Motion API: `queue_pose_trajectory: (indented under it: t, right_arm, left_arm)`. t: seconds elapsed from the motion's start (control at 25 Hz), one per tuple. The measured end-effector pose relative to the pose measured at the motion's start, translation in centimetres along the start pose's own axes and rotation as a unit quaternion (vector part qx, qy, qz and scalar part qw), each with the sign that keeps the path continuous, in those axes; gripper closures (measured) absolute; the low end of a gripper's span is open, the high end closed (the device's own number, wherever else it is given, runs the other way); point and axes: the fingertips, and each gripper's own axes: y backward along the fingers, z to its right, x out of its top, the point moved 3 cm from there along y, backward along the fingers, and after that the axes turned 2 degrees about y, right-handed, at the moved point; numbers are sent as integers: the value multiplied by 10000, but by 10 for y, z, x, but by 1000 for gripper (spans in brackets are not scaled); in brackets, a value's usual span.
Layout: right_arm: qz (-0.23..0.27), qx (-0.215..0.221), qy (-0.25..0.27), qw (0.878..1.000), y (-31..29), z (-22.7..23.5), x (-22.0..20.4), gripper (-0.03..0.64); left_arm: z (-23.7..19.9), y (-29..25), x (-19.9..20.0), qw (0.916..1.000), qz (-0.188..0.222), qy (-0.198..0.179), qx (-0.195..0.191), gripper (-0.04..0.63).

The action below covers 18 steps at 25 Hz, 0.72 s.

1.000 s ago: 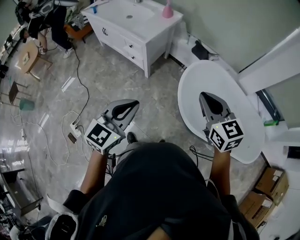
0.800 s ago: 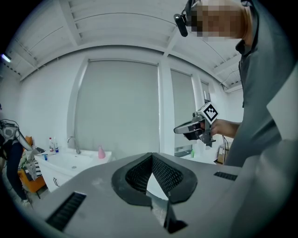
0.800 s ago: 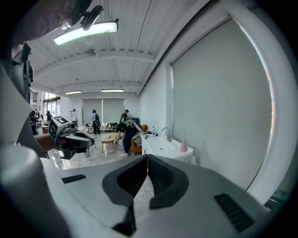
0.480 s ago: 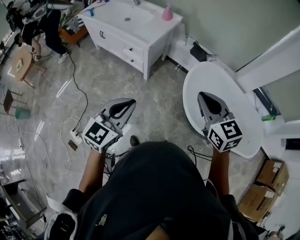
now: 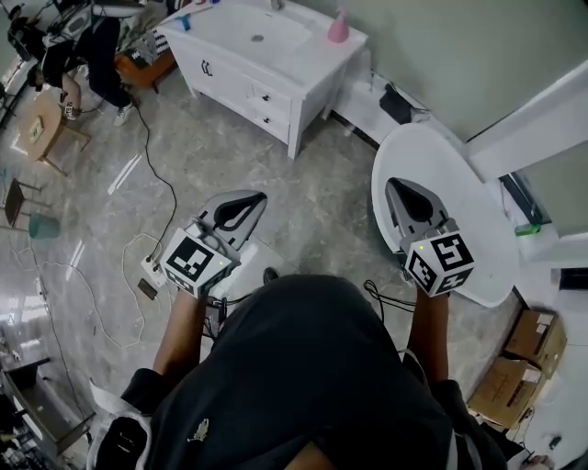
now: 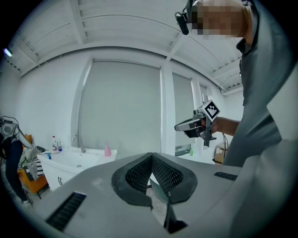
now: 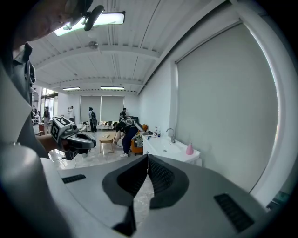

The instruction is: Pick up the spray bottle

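Both the left gripper [image 5: 248,207] and the right gripper [image 5: 400,195] have their fingers clenched on nothing. They have travelled over the floor [image 5: 312,184], so the white bench [image 5: 308,48] now lies slightly nearer ahead of the fingers. The pink bottle [image 5: 338,27] on its corner, probably the spray bottle, remains well beyond reach, so the approach is unfinished

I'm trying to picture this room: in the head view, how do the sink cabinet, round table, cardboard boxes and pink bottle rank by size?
1. Round table and sink cabinet: they look much alike, and the table is nearer the camera, so I won't rank them.
2. Cardboard boxes.
3. Pink bottle, the smallest.
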Motion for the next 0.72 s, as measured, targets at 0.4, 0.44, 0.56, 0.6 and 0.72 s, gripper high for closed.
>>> queue_pose_trajectory:
  t: [0.4, 0.44, 0.56, 0.6, 0.72]
  right_arm:
    - [-94, 93, 38, 9999, -17, 11, 1, 609]
    - [-77, 133, 49, 9999, -19, 15, 2, 608]
    - [-22, 242, 74, 9997, -24, 27, 4, 609]
    - [-21, 276, 74, 9996, -25, 31, 4, 608]
    - [3, 433, 139, 9990, -28, 43, 5, 609]
  left_arm:
    - [-13, -7, -7, 9999, -45, 91, 122, 592]
    - [-13, -10, -6, 9998, -47, 104, 159, 592]
    - [-9, -20, -2, 9997, -35, 108, 231, 592]
    - [-8, -23, 0, 9996, -43, 101, 261, 592]
    - [-9, -35, 2, 9990, -68, 131, 413, 592]
